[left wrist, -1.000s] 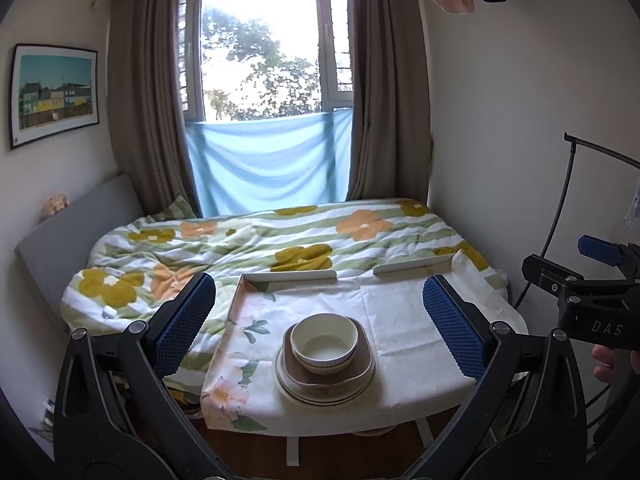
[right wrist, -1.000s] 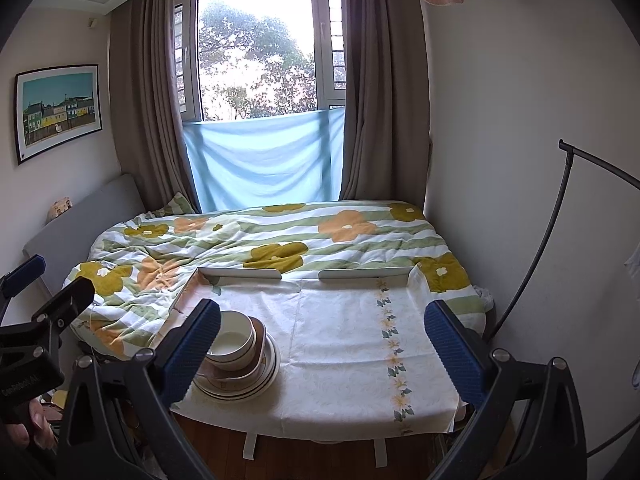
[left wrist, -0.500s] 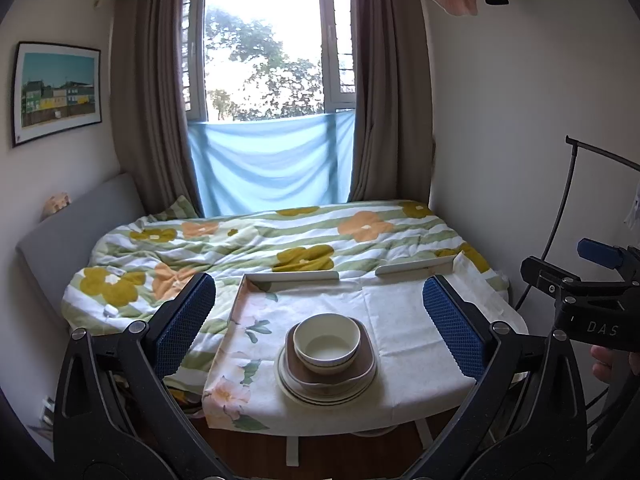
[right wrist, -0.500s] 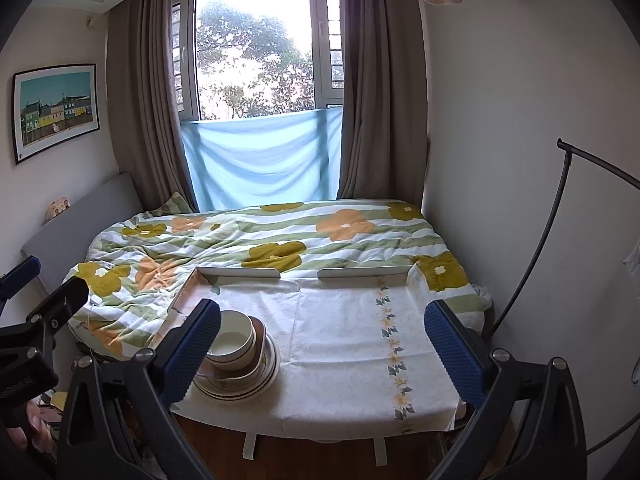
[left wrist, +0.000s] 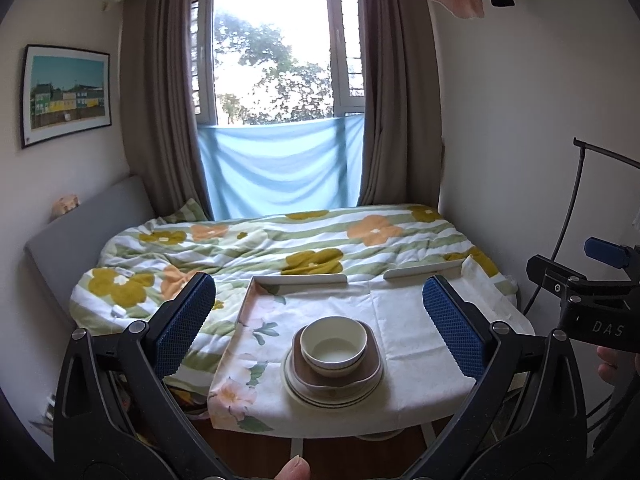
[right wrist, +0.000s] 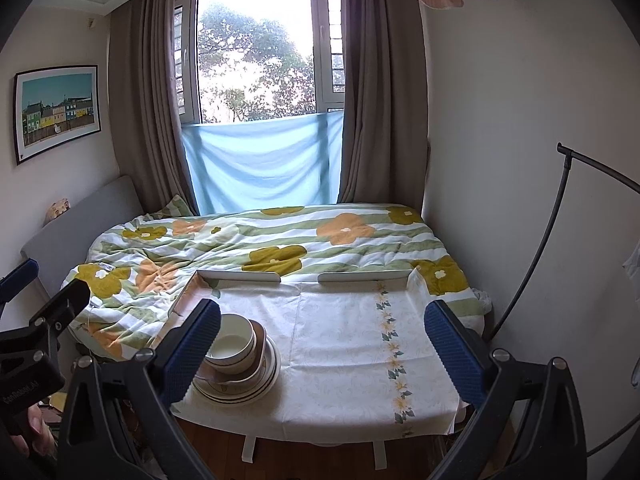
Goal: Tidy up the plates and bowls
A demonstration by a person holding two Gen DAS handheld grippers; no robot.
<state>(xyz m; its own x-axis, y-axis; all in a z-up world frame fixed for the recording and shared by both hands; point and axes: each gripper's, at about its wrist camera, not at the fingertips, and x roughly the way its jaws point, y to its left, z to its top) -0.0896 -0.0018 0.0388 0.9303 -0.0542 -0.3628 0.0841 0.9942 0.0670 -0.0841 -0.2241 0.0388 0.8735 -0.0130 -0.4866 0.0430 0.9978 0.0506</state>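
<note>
A cream bowl (left wrist: 334,343) sits in a brown square dish (left wrist: 340,376), which rests on a stack of cream round plates (left wrist: 332,398) near the front of a small cloth-covered table (left wrist: 404,320). In the right wrist view the same bowl (right wrist: 234,340) and plates (right wrist: 240,390) stand at the table's front left, partly behind a blue pad. My left gripper (left wrist: 320,328) is open, held back from the stack, with nothing between its fingers. My right gripper (right wrist: 320,348) is open too, over the bare cloth (right wrist: 352,340) to the right of the stack.
A bed with a flowered quilt (left wrist: 280,248) lies behind the table, under a curtained window (left wrist: 276,60). White rails (right wrist: 240,277) edge the table's far side. A black curved stand (right wrist: 552,232) rises at the right wall. The wooden floor (right wrist: 320,456) shows below the table's front.
Both views have shifted only slightly; the stack sits a touch nearer the middle in the left wrist view. A fingertip now shows at the bottom edge of that view.
</note>
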